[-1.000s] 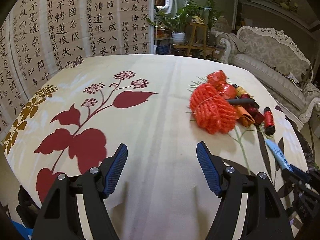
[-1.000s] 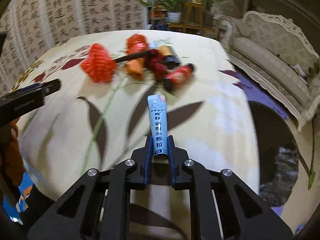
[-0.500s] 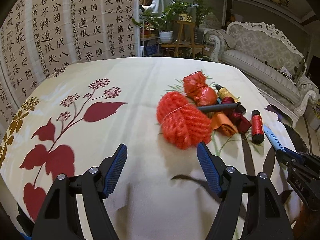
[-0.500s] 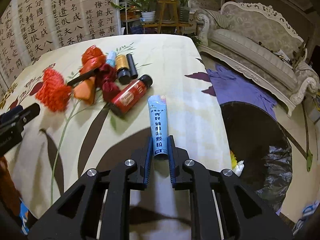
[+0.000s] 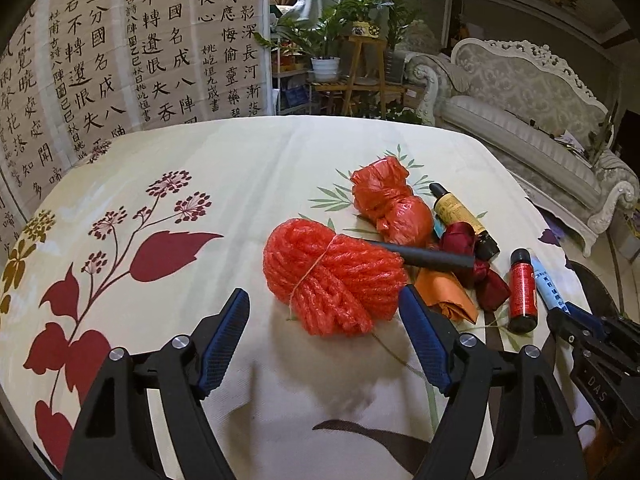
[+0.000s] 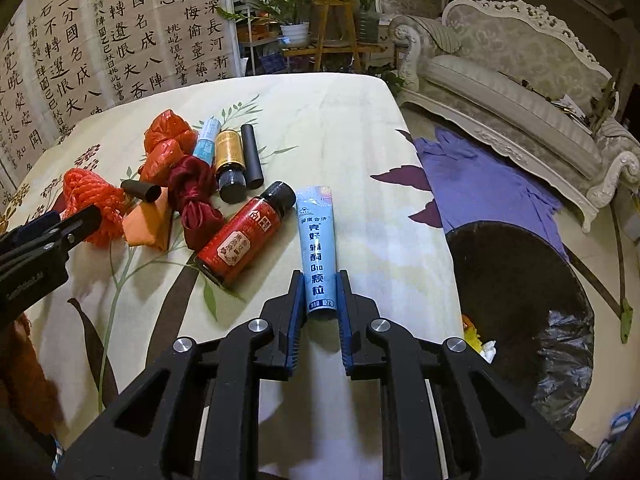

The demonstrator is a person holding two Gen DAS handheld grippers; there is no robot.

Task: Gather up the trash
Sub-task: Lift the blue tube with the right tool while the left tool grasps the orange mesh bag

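My left gripper (image 5: 324, 316) is open, its jaws either side of a red foam-net bundle (image 5: 334, 276) on the floral tablecloth (image 5: 240, 168). My right gripper (image 6: 319, 280) is shut on a light blue sachet (image 6: 317, 246) and holds it above the table's right edge. The sachet also shows in the left wrist view (image 5: 550, 286). Beside it lie a red bottle (image 6: 240, 236), a gold bottle (image 6: 229, 160), a dark red cloth knot (image 6: 194, 192), an orange paper (image 6: 148, 222), a red plastic bag (image 6: 166, 144) and a black tube (image 6: 252, 156).
A black-lined trash bin (image 6: 520, 304) stands on the floor right of the table, with some scraps inside. A purple cloth (image 6: 480, 184) lies beyond it. A white sofa (image 6: 520, 76) runs along the right. A calligraphy screen (image 5: 120, 60) and plants (image 5: 332, 40) stand behind.
My left gripper has moved right and forward until the red net bundle sits between its open jaws. My right gripper has swung right with the sachet, bringing the trash bin into view.
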